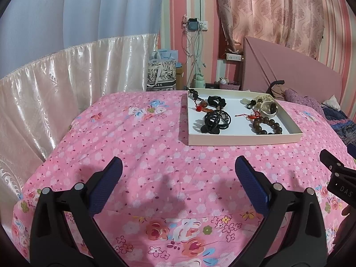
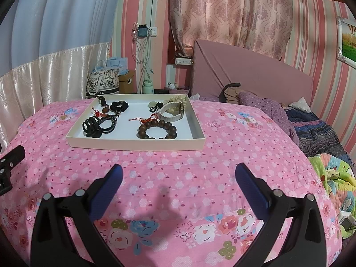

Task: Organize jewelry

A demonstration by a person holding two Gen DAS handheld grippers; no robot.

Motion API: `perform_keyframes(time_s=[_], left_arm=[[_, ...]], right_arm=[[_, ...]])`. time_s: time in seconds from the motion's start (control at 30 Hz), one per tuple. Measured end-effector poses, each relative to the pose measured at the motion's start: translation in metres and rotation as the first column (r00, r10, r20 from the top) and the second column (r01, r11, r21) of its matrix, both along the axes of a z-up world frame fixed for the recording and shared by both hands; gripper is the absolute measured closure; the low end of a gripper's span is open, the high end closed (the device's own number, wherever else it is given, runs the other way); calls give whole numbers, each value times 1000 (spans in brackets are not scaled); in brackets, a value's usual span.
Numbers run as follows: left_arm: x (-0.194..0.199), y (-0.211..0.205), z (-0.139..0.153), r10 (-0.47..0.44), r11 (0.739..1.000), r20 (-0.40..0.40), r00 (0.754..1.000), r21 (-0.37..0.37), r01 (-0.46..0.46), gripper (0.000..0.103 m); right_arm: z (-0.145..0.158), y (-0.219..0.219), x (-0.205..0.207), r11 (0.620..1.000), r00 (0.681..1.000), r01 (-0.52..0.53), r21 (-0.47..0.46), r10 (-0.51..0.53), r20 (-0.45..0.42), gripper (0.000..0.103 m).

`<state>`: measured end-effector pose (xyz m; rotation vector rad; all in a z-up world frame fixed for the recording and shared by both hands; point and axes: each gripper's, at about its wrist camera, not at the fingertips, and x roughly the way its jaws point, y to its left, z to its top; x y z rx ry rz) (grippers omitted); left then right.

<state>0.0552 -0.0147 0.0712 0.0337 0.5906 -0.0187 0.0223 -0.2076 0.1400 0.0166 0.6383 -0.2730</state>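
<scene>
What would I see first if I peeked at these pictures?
Probably the bright pink flowery bedspread that fills the middle, with a shallow white tray sitting on it. Inside the tray, a chunky bracelet of brown wooden beads lies at the near right and a tangle of black cords at the near left. Two open grippers, left and right, hover in front.

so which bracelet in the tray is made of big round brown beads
The wooden bead bracelet at the tray's near right; the others are black cords or a white band.

pink floral bedspread [image 2: 169,173] near | pink headboard [image 2: 251,71] far right | patterned tote bag [image 2: 102,82] far left | green bottle [image 2: 148,87] far
</scene>
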Motion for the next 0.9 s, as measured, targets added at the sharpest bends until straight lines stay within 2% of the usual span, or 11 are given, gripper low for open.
perform_keyframes(time_s=[0.9], left_arm=[[1, 2, 0, 6, 1000, -1, 1000, -1, -6, 3]], right_arm=[[0, -1, 0, 1000, 1000, -1, -2, 1, -2, 2]])
